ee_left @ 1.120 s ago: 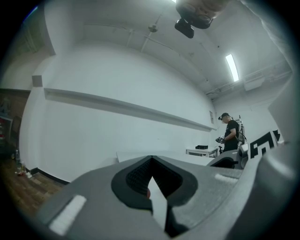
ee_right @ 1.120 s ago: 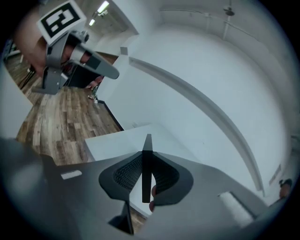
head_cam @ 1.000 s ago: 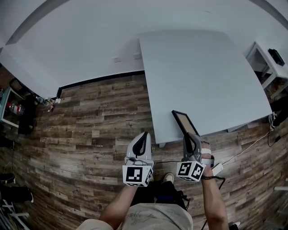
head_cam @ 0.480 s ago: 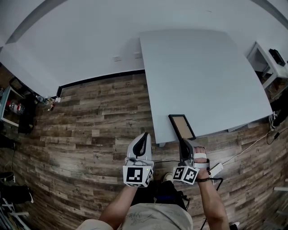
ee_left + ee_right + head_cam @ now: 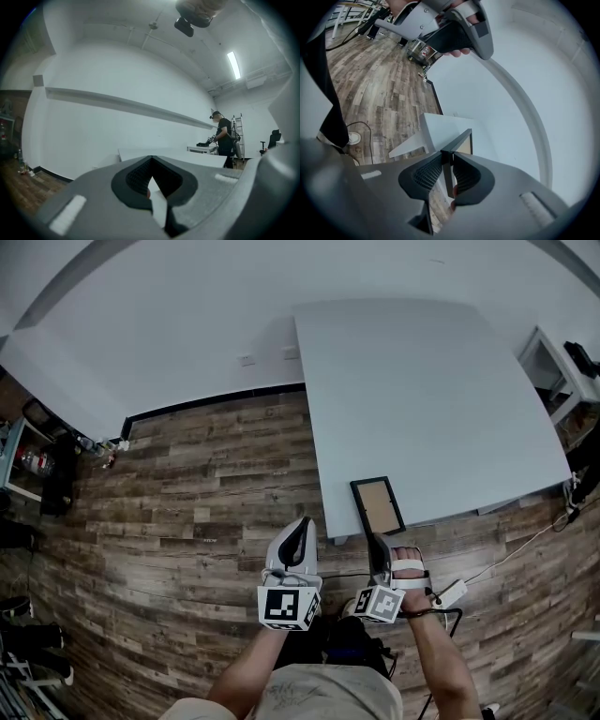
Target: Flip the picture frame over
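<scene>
The picture frame (image 5: 378,505) is laid flat at the table's (image 5: 431,381) near left corner, tan panel up; its near edge is clamped by the right gripper (image 5: 377,542); the left gripper (image 5: 300,521) is held closed and empty; the flip is judged done; only release is left.

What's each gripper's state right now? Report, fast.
Left gripper: shut, nothing between its jaws.
Right gripper: shut on the picture frame, at its edge.
</scene>
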